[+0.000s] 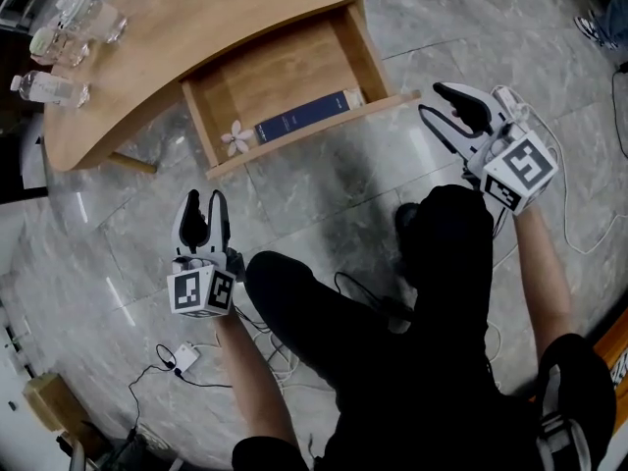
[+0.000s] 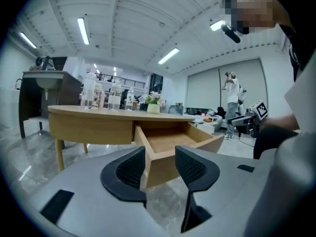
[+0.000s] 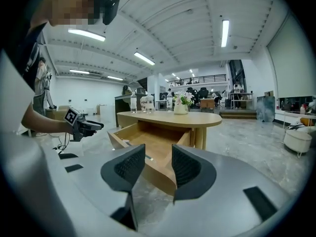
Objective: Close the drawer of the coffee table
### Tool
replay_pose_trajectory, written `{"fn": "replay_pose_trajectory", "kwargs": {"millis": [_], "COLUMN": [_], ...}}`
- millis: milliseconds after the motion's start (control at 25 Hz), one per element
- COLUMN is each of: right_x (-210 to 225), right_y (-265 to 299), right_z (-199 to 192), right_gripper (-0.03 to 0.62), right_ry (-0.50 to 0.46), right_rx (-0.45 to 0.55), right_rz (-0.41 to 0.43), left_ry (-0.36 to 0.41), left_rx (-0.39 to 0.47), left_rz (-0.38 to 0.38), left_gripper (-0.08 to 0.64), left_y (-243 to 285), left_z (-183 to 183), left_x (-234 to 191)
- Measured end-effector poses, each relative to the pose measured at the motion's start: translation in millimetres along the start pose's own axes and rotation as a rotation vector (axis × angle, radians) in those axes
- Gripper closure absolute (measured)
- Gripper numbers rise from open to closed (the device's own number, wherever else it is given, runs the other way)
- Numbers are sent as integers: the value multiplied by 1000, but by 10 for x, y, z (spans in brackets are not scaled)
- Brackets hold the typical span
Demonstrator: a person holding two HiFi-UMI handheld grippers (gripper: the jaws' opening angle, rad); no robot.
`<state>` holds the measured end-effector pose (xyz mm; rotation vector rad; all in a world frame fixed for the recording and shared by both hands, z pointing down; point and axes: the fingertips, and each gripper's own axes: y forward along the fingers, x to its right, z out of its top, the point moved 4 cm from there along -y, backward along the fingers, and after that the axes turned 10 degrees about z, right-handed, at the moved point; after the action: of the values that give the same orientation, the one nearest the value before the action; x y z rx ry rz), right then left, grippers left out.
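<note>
Drawer: our drawer (image 1: pixel 324 131) stands pulled out of the coffee table (image 1: pixel 196 27), its long front facing our fingers.
Look: pale wood, holding a blue book (image 1: pixel 299 118) and a pink flower (image 1: pixel 235 138).
Left gripper (image 1: pixel 206 204): released, empty, short of the front's left corner.
Right gripper (image 1: pixel 437 104): released, empty, near the right corner.

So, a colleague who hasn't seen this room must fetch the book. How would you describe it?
Find the curved wooden coffee table; its drawer stands pulled out. Along the drawer's front edge lies the book: long, flat and dark blue, unlike the small pale pink flower beside it.
</note>
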<state>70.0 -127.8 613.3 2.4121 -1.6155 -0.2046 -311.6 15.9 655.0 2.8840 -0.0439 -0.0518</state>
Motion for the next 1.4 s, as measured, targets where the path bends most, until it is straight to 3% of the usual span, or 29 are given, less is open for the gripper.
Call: {"fn": "replay_pose_trajectory", "kwargs": {"millis": [200, 480, 840, 1400], "right_x": [131, 239, 368, 389], "right_y": [41, 193, 422, 568], "right_z": [-309, -710, -1110, -1179], "right_gripper": [437, 390, 383, 391], "right_ry": [33, 71, 92, 94], "right_rx": [-38, -79, -147, -141], "right_rz": [6, 4, -20, -30], "left_ry": [0, 36, 19, 14], "left_rx": [-12, -55, -64, -57], "left_rz": [-11, -40, -25, -19], "left_gripper": [307, 255, 247, 262], "left_y": [141, 385, 586, 710], "left_z": [-198, -455, -617, -682], "left_x": [27, 64, 50, 38]}}
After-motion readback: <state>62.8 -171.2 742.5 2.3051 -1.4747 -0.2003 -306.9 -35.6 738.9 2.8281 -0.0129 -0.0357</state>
